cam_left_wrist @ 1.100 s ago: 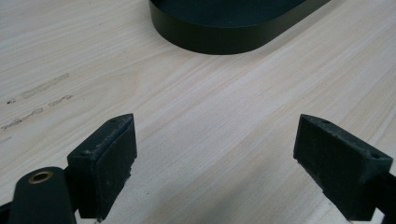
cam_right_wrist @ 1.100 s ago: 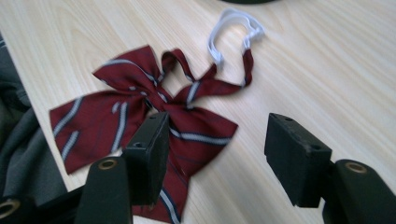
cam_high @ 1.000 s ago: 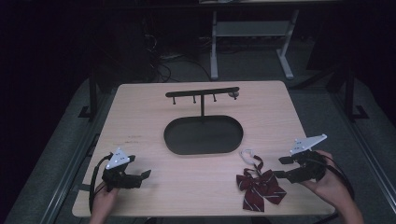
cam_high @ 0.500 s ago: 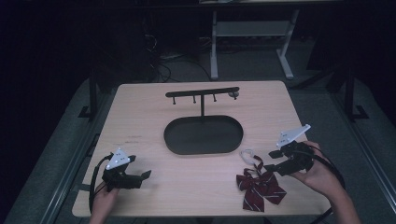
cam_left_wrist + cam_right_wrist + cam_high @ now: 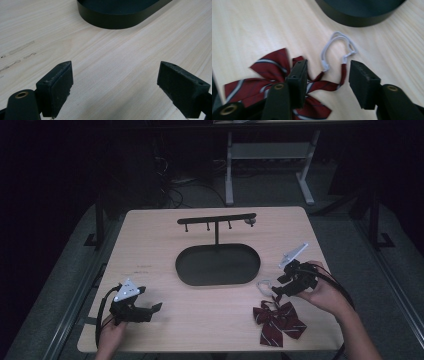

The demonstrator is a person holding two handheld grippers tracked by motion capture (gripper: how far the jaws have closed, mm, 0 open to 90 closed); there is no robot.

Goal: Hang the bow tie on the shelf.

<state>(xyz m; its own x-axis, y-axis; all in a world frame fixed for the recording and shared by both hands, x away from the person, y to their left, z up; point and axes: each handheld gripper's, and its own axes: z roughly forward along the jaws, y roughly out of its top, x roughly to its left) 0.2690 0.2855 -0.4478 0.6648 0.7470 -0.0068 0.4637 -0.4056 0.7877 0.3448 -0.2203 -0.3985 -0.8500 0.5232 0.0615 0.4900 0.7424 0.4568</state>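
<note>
Dark red fabric with pale stripes: bow tie (image 5: 278, 321) lying flat at near right edge of pale wood-grain table (image 5: 150, 245), soft and creased, narrow strap ending in white elastic loop (image 5: 338, 45) toward tray. Right gripper (image 5: 325, 77) over strap, jaws just closing yet clear of cloth, strap lying between pads, nothing gripped. Step in hand, as judged: approach for pickup. Next move: lower, centre pads on strap, close fully, then lift. Left gripper (image 5: 115, 82) jaws wide apart, idle over bare wood. Beyond: black oval tray (image 5: 218, 265), smooth matte, low wall; behind, black T-shaped hook stand (image 5: 216, 220).
</note>
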